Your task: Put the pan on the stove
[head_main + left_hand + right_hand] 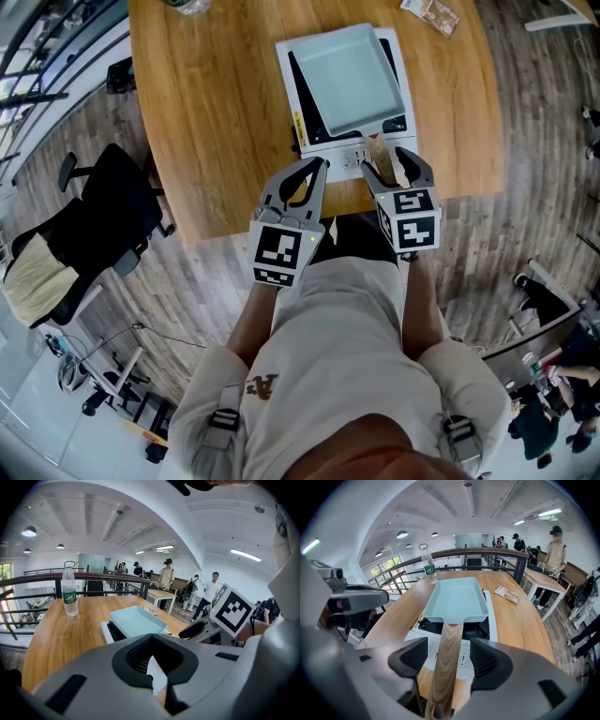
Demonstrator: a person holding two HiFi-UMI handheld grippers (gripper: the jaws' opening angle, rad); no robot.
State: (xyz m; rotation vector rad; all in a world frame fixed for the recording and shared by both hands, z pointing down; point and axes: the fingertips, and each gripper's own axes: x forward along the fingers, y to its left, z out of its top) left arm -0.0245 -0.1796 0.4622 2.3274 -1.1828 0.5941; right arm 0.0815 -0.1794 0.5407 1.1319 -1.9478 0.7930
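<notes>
At the far left of the head view a black office chair point(94, 220) with a pale cushion stands on the grey plank floor point(525, 169), just off the rounded edge of a light wooden desk point(206, 103) with a clear grain. The room is a wide, white-ceilinged hall. In the left gripper view a dark railing point(93, 576) runs behind the desk, and several people point(166, 576) stand by other tables further back. A clear water bottle point(69, 595) with a green label stands upright near the far left part of the desk, well apart from everything else. The left gripper point(317, 169) hangs over the near edge of the desk with its jaws brought together at the tips and nothing between them. Just to its right lies the stove point(337, 159), a flat white cooker with a black glass top and a strip of controls along its near side. The pan point(349, 80) rests on that glass top, within the stove's outline. It is square and shallow, pale blue-green inside and out, with low sloping walls and nothing in it. Its straight wood-grain handle point(446, 667) reaches back over the controls towards the person. The right gripper point(394, 169) has its jaws spread wide to either side of the handle, and a gap shows between each pad and the wood. At the far right of the desk lies a small printed packet point(433, 14).
</notes>
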